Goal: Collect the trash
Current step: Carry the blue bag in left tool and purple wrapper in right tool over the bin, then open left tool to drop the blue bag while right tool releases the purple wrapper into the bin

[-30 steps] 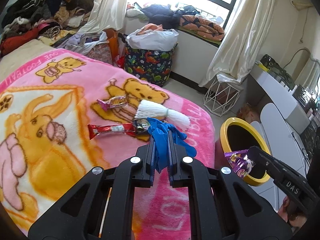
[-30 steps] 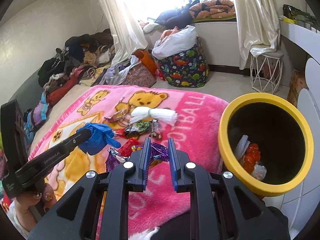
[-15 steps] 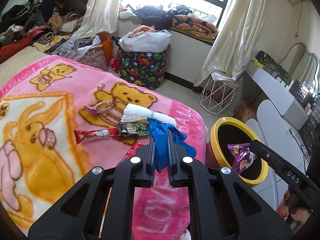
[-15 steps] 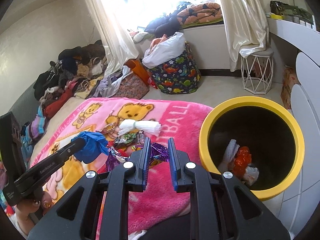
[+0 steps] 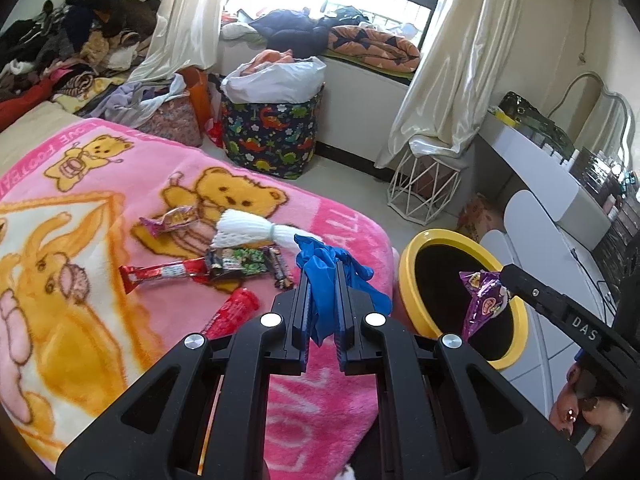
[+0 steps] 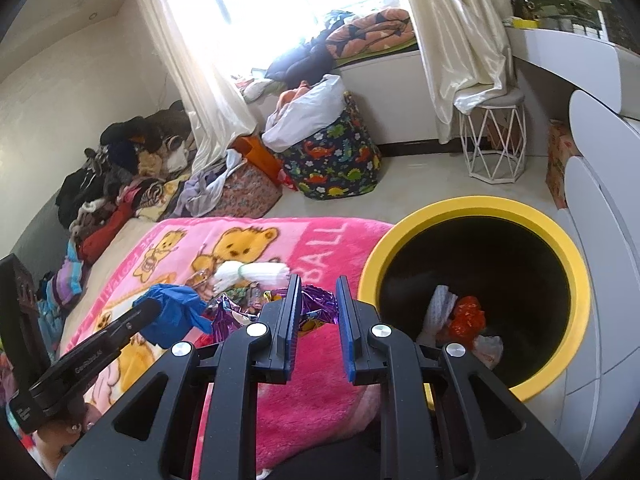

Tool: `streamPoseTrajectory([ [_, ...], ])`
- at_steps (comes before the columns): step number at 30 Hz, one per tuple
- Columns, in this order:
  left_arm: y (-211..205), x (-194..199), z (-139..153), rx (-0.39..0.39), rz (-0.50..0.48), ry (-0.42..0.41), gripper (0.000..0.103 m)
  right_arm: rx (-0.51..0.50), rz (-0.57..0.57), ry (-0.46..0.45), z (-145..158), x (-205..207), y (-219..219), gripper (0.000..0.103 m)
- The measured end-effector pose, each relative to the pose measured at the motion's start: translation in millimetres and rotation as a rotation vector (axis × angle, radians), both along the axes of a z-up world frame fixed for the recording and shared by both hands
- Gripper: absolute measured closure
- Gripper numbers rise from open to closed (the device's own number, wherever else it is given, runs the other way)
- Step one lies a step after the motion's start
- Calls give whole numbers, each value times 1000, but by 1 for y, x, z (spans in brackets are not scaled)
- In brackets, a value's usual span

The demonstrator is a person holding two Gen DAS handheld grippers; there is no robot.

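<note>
1. Left gripper (image 5: 323, 288) is clamped tight on a blue glove (image 5: 326, 276), which bunches out above the jaws and hangs over the pink blanket (image 5: 328, 420), not yet over the bin (image 5: 412, 252).
2. Right gripper (image 6: 316, 312) is nearly closed, pinching a purple wrapper (image 5: 482, 300); in the left view the wrapper dangles at the bin mouth, near its right rim.
3. Bin sits on the floor, touching the bed edge; it already holds white, orange and pale scraps (image 6: 456, 320).
4. More trash lies on the blanket: white foam net (image 5: 256, 230), red wrapper (image 5: 160, 272), green packet (image 5: 240, 260), red packet (image 5: 232, 312), small wrapper (image 5: 172, 218).
5. Risk: the wrapper hangs close to the rim, so letting go there could catch the yellow edge and drop it on the floor.
6. Risk: the glove is limp and only partly pinched, so a swing toward the bin could shake it loose onto the blanket.
7. Risk: both grippers heading for one opening could bump each other.
</note>
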State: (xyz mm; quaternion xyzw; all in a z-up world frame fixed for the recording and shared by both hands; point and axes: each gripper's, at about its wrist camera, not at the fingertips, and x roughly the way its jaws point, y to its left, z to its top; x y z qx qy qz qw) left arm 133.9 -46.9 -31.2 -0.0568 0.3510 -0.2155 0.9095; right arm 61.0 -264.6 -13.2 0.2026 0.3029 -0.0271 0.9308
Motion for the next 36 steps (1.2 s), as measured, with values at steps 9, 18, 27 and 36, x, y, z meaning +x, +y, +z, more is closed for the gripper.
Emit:
streamPoseTrajectory([
  [9,-30,-7,5,8,-65,-14,97,20,-71,-5,-1,-6,-30,86],
  [18,-63,-15,7,22,-139,-29,97,19,-141,-26,2,-15,-58,86],
  [27,-86,-19,7,30,-193,-33,97,6,-195,-47,5,-24,-77,86],
  [36,-106,-23,6,43,-236,-40,97,-19,-241,-61,8,-33,-91,86],
])
